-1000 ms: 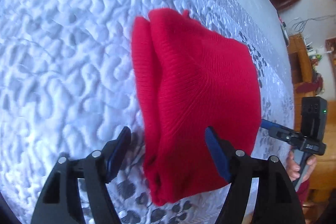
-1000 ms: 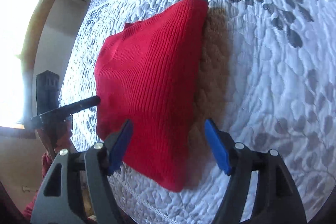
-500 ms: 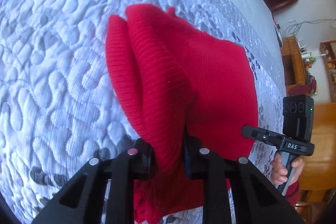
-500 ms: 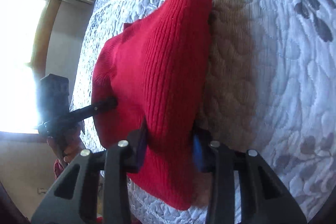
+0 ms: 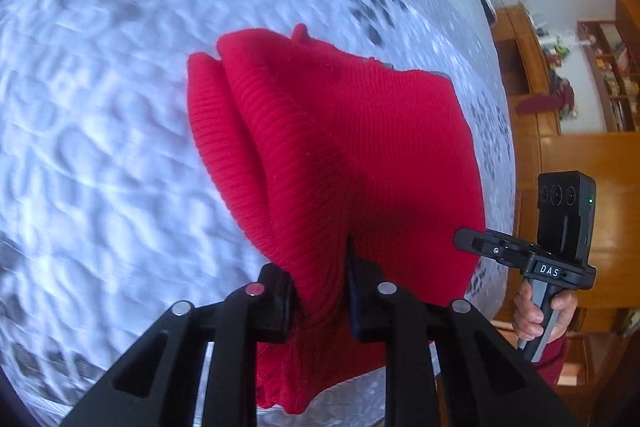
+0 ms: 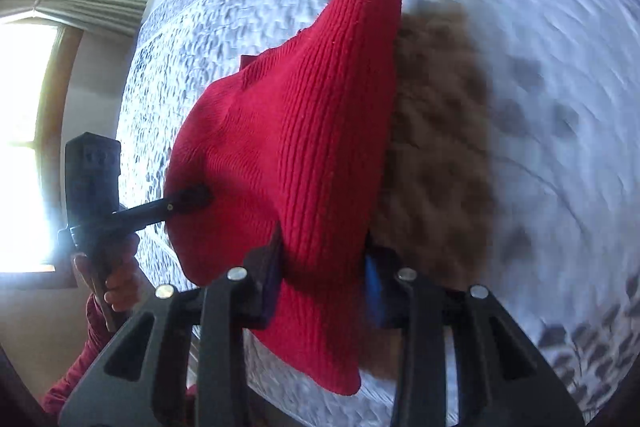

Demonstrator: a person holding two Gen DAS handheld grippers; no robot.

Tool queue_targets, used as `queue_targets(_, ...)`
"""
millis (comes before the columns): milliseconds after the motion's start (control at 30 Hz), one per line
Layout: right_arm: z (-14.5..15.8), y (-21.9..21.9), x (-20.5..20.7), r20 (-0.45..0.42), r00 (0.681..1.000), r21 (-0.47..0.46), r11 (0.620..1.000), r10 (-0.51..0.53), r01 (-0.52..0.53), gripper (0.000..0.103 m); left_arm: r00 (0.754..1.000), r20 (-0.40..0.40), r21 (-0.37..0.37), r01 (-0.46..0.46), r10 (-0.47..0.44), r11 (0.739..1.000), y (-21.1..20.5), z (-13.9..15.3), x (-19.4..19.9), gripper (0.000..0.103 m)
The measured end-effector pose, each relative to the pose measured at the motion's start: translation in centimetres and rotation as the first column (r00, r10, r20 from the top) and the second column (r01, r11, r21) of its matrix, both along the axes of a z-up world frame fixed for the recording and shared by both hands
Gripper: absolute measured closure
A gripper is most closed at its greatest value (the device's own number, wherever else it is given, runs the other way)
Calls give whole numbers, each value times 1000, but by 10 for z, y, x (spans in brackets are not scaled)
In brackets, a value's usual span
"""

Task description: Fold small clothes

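Observation:
A red knitted garment (image 5: pixel 340 147), folded over, hangs lifted above the bed between both grippers. My left gripper (image 5: pixel 320 291) is shut on its near left corner, with the cloth bunched between the pads. My right gripper (image 6: pixel 324 279) is shut on its other near corner; the garment (image 6: pixel 304 131) rises from it to a far corner with a grey trim. The right gripper also shows in the left wrist view (image 5: pixel 476 243), its tip buried in the cloth's right edge. The left gripper shows in the right wrist view (image 6: pixel 192 197) the same way.
A white quilted bedspread (image 5: pixel 100 127) with grey leaf print lies under the garment and shows again in the right wrist view (image 6: pixel 540 87). Wooden shelves and furniture (image 5: pixel 580 99) stand beyond the bed's right edge. A bright window (image 6: pixel 24 131) with a curtain is at left.
A second ago both grippers were open over the flat garment. They closed on its near corners, and now the garment is lifted off the bedspread; the background is blurred by motion.

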State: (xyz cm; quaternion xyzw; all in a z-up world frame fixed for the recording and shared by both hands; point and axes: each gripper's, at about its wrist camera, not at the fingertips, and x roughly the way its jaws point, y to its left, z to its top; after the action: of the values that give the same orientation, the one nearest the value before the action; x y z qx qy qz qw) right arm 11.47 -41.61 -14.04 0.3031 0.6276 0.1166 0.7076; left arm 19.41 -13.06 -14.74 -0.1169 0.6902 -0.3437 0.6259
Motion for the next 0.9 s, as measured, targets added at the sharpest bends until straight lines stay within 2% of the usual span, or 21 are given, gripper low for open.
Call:
queue_targets(133, -6, -23, -37, -4, 999, 13, 999, -39, 39, 70, 998, 19, 15, 63, -63, 998, -27, 2, -31, 83)
queue_targets(233, -16, -31, -51, 1, 998, 25, 998, -60, 60, 69, 993, 74, 83, 84, -91, 993, -36, -2, -50, 82)
queue_targets(267, -20, -29, -52, 8, 998, 14, 998, -55, 54, 65, 989, 103, 112, 90, -102, 990, -40, -4, -53, 82)
queue_targets(333, -28, -26, -52, 7, 999, -10, 999, -53, 53, 59, 984, 131, 154, 98, -119, 983, -44, -12, -56, 73)
queue_targets(400, -30, -23, -53, 9, 997, -26, 997, -75, 75, 49, 986, 135, 159, 76, -98, 984, -40, -18, -56, 68)
queue_targets(467, -24, -23, -60, 27, 996, -47, 995, -88, 89, 45, 986, 145, 163, 55, -79, 985, -36, -14, -59, 63)
queue_targets(533, -18, -19, -70, 34, 995, -69, 993, -89, 92, 43, 979, 189, 209, 36, -76, 977, -30, -3, -66, 54)
queue_targets(600, -13, -13, -82, 39, 997, -85, 993, -73, 76, 39, 972, 218, 239, 33, -86, 971, -22, 8, -78, 51)
queue_targets(733, -16, 9, -107, 14, 999, -82, 996, -45, 46, 38, 975, 204, 253, 37, -91, 967, -3, 12, -110, 46)
queue_targets(767, -18, 19, -108, 9, 999, -77, 996, -42, 42, 46, 976, 198, 258, 38, -91, 965, 0, 8, -117, 46)
queue_targets(800, -22, 26, -115, 2, 1000, -68, 997, -25, 25, 59, 977, 192, 260, 43, -95, 965, 1, 5, -122, 47)
queue_targets(833, -26, 29, -120, -10, 1000, -76, 997, -19, 19, 67, 978, 183, 267, 50, -102, 962, -1, -2, -129, 49)
queue_targets(867, -31, 32, -125, -24, 999, -104, 994, -25, 22, 79, 978, 185, 274, 41, -94, 961, 2, -8, -134, 52)
queue_targets(900, -35, 32, -128, -29, 999, -115, 993, -29, 26, 81, 977, 196, 273, 27, -83, 962, 4, -11, -136, 54)
